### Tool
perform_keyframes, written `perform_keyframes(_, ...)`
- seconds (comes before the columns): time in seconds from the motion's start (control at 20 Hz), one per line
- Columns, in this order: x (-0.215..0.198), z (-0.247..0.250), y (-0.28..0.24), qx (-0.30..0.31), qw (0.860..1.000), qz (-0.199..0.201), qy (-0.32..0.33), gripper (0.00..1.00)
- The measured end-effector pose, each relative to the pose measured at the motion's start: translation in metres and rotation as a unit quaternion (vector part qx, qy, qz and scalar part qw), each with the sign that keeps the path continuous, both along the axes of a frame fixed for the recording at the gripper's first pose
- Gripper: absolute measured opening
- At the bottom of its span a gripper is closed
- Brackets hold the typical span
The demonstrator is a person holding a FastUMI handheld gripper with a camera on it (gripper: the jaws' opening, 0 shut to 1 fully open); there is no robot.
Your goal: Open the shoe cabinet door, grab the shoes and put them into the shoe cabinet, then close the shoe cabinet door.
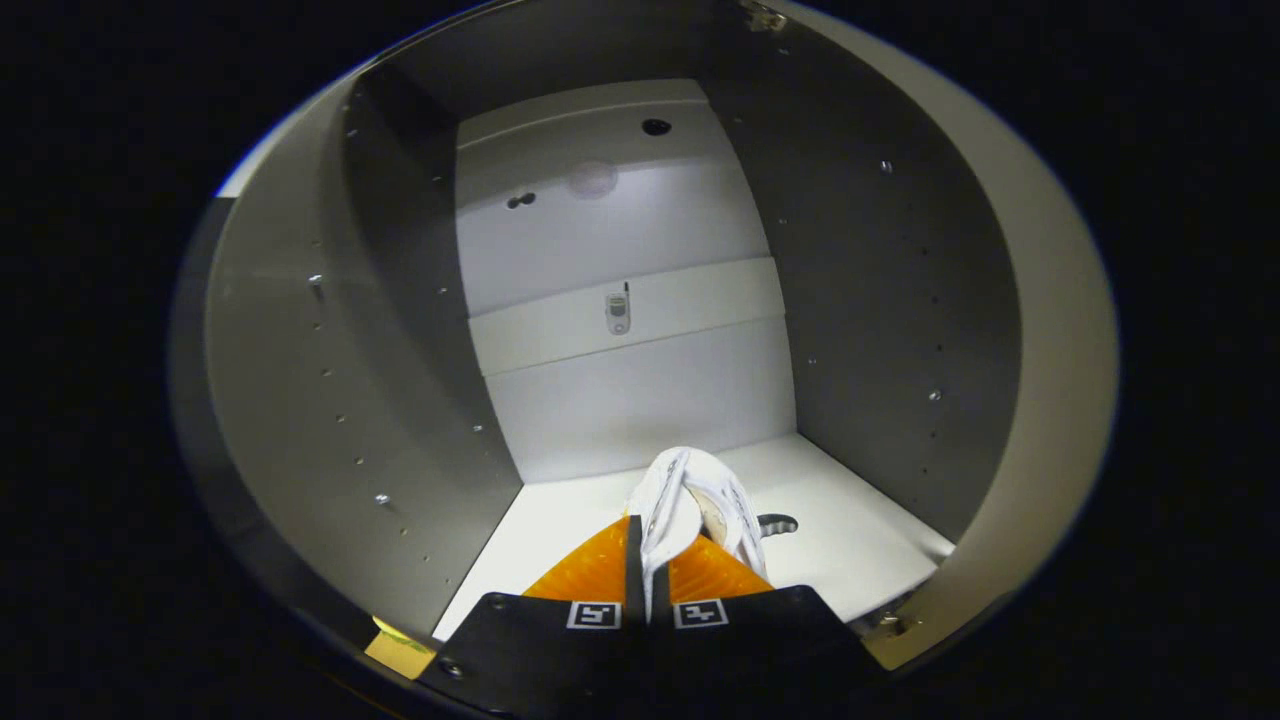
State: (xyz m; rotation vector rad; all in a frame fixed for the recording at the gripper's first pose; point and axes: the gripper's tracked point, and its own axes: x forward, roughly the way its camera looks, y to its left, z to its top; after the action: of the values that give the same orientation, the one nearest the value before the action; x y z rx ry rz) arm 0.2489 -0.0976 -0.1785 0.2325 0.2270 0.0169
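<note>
My gripper (648,545) reaches into the open shoe cabinet and is shut on a white shoe (690,495), with both fingers pinching its upper edge. The shoe hangs just ahead of the fingertips, above the white cabinet floor (850,540). Its sole end points toward the white back wall (630,390). I cannot tell whether the shoe touches the floor.
Grey side walls (400,420) with rows of small peg holes close in on the left and right (880,330). A small grey device (618,312) is fixed to a band on the back wall. A brass hinge part (400,650) sits at the cabinet's front left corner.
</note>
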Motion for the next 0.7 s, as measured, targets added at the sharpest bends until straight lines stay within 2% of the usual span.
perform_keyframes(0.3, 0.024, -0.009, 0.006, -0.004, 1.000, -0.002, -0.026, 0.04)
perform_keyframes(0.6, 0.022, -0.016, 0.008, -0.003, 1.000, -0.001, -0.013, 0.05)
perform_keyframes(0.7, 0.018, -0.015, 0.005, -0.003, 1.000, -0.005, -0.006, 0.09)
